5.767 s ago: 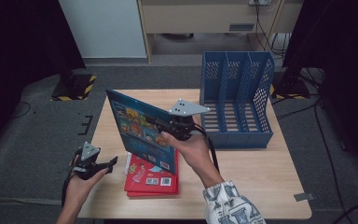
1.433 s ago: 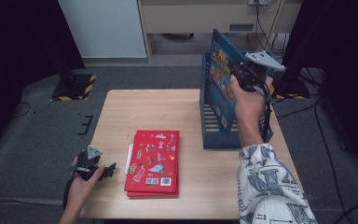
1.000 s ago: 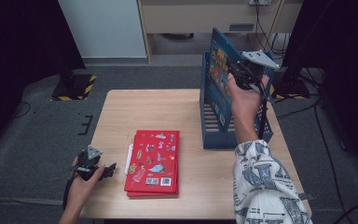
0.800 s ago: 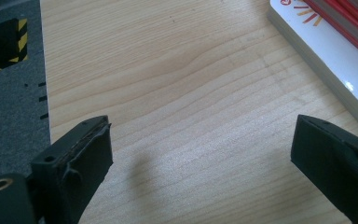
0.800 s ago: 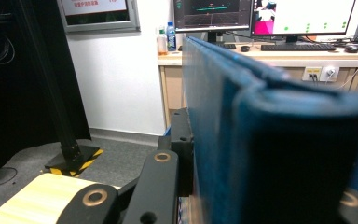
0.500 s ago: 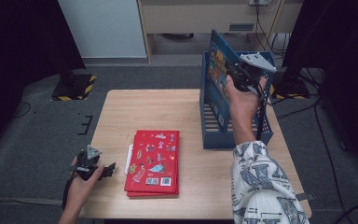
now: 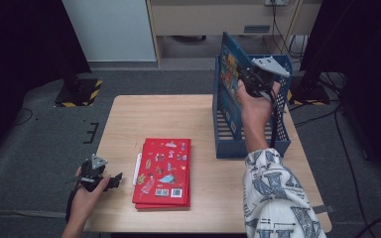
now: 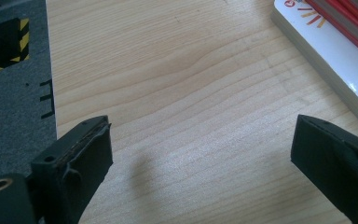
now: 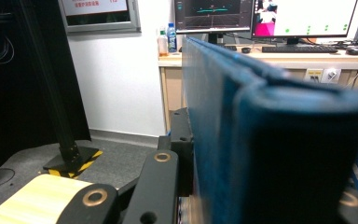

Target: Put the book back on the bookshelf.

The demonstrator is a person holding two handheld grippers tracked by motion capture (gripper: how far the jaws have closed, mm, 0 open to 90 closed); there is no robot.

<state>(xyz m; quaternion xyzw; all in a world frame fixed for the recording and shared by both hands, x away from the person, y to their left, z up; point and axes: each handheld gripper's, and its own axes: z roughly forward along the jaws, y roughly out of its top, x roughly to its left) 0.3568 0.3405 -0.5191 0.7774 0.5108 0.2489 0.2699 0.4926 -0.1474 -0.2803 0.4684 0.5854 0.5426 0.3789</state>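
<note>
A blue picture book [image 7: 229, 74] stands upright in the leftmost slot of the blue file rack [image 7: 250, 141], its top well above the rack. My right gripper [image 7: 248, 82] is shut on the book's top part; in the right gripper view the blue cover [image 9: 223, 135] runs between the jaws. A stack of red books [image 7: 164, 171] lies flat on the wooden table [image 7: 154, 119]. My left gripper [image 7: 111, 181] rests open at the table's front left corner, to the left of the red books [image 8: 335, 42], with nothing between its jaws.
The rack stands at the table's right rear. Behind the table are a desk with monitors [image 9: 261, 14], bottles [image 9: 168, 39] and a white panel. Black stands with yellow-striped bases [image 7: 77, 91] sit on the grey floor to the left.
The right hand has lowered the blue book a little further into the rack over the last second. The left gripper has stayed in place.
</note>
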